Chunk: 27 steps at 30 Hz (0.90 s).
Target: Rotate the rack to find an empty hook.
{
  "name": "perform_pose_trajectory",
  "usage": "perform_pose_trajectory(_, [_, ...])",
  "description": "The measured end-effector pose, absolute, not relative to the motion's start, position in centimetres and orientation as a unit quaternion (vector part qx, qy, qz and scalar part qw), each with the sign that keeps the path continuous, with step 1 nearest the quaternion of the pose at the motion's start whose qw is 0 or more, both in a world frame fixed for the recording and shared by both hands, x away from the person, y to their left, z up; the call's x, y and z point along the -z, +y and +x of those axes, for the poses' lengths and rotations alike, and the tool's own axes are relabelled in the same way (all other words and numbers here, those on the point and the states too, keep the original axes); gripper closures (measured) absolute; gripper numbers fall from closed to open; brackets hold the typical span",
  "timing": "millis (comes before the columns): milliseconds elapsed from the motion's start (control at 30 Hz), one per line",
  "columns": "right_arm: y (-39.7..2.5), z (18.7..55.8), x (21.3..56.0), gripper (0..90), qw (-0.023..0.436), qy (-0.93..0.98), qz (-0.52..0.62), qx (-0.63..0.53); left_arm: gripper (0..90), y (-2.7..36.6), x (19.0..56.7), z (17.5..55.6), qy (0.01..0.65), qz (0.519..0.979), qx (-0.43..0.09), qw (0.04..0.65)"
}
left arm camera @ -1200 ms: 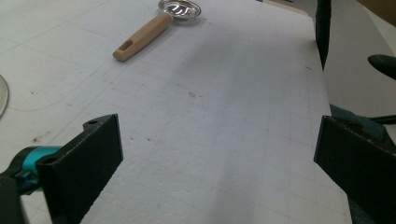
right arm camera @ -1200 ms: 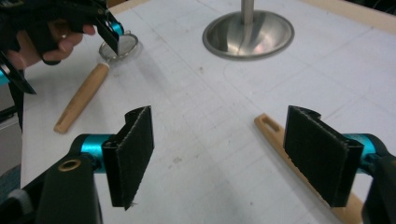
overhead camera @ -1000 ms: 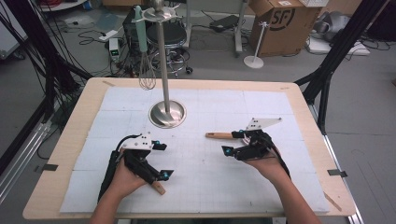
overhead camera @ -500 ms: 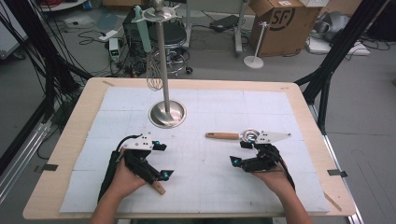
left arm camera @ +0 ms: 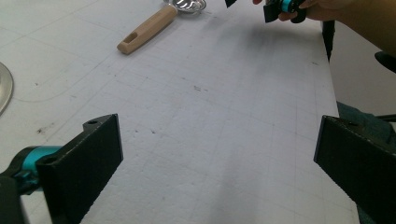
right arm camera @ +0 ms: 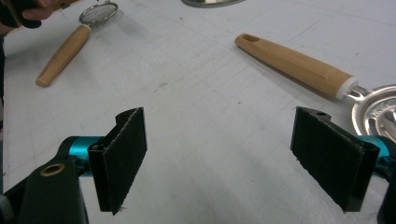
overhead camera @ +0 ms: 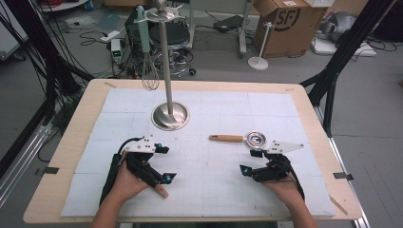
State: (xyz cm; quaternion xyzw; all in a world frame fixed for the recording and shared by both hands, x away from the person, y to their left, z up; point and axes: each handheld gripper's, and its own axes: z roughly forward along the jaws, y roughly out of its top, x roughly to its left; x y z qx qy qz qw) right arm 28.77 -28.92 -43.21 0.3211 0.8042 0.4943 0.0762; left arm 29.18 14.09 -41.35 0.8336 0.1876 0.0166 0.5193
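A small metal strainer with a wooden handle [overhead camera: 227, 138] lies on the white mat right of centre, its bowl [overhead camera: 255, 139] pointing right. My right gripper [overhead camera: 250, 161] is open just in front of it, touching nothing; in the right gripper view the handle [right arm camera: 294, 63] and bowl [right arm camera: 379, 106] lie beyond the open jaws. My left gripper [overhead camera: 165, 163] is open at the front left with bare mat between its jaws [left arm camera: 219, 158]. A second wooden-handled utensil [overhead camera: 160, 190] lies beside the left hand, and its handle [right arm camera: 63, 53] appears in the right gripper view.
A metal stand [overhead camera: 170, 115] rises from a round base at the mat's middle back, with a whisk [overhead camera: 149, 76] hanging from its top. The white mat [overhead camera: 214, 190] covers most of the wooden table [overhead camera: 71, 156]. Boxes, cables and a stool stand on the floor behind.
My right gripper has drawn back toward the person, away from the strainer, which stays lying on the mat. The left gripper has not moved.
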Motion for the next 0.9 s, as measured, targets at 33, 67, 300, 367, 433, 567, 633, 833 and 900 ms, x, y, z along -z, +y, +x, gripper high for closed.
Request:
perform_pose_trajectory(33, [-29.04, 28.74, 43.17, 17.4, 0.077, 0.803, 0.318, -0.498, 1.7, 14.10, 41.34, 29.17, 0.188, 0.833, -0.017, 0.520])
perform_pose_trajectory(67, [-29.12, 28.66, 43.10, 17.1, 0.076, 0.801, 0.318, -0.502, 1.7, 14.10, 41.34, 29.16, 0.188, 0.833, -0.017, 0.521])
perform_pose_trajectory(300, [-28.87, 28.42, 42.99, 16.2, 0.073, 0.800, 0.307, -0.511, 1.7, 14.16, 41.31, 29.20, 0.189, 0.830, -0.017, 0.524])
perform_pose_trajectory(367, [-28.73, 28.42, 43.03, 16.3, 0.072, 0.802, 0.304, -0.509, 1.7, 14.20, 41.29, 29.16, 0.190, 0.830, -0.018, 0.525])
perform_pose_trajectory(433, [-28.61, 28.43, 43.07, 16.2, 0.071, 0.803, 0.303, -0.509, 1.7, 14.25, 41.28, 29.17, 0.190, 0.829, -0.019, 0.525])
perform_pose_trajectory(567, [-28.50, 28.39, 43.11, 16.2, 0.070, 0.803, 0.302, -0.509, 1.7, 14.37, 41.26, 29.17, 0.191, 0.829, -0.020, 0.526])
perform_pose_trajectory(633, [-28.56, 28.35, 43.13, 16.2, 0.071, 0.804, 0.301, -0.508, 1.7, 14.40, 41.25, 29.17, 0.191, 0.828, -0.020, 0.527])
perform_pose_trajectory(833, [-28.88, 28.29, 43.30, 16.3, 0.068, 0.802, 0.302, -0.510, 1.7, 14.38, 41.33, 29.27, 0.192, 0.828, -0.020, 0.527])
perform_pose_trajectory(900, [-28.84, 28.26, 43.33, 16.3, 0.069, 0.803, 0.304, -0.509, 1.7, 14.36, 41.38, 29.31, 0.193, 0.828, -0.020, 0.526])
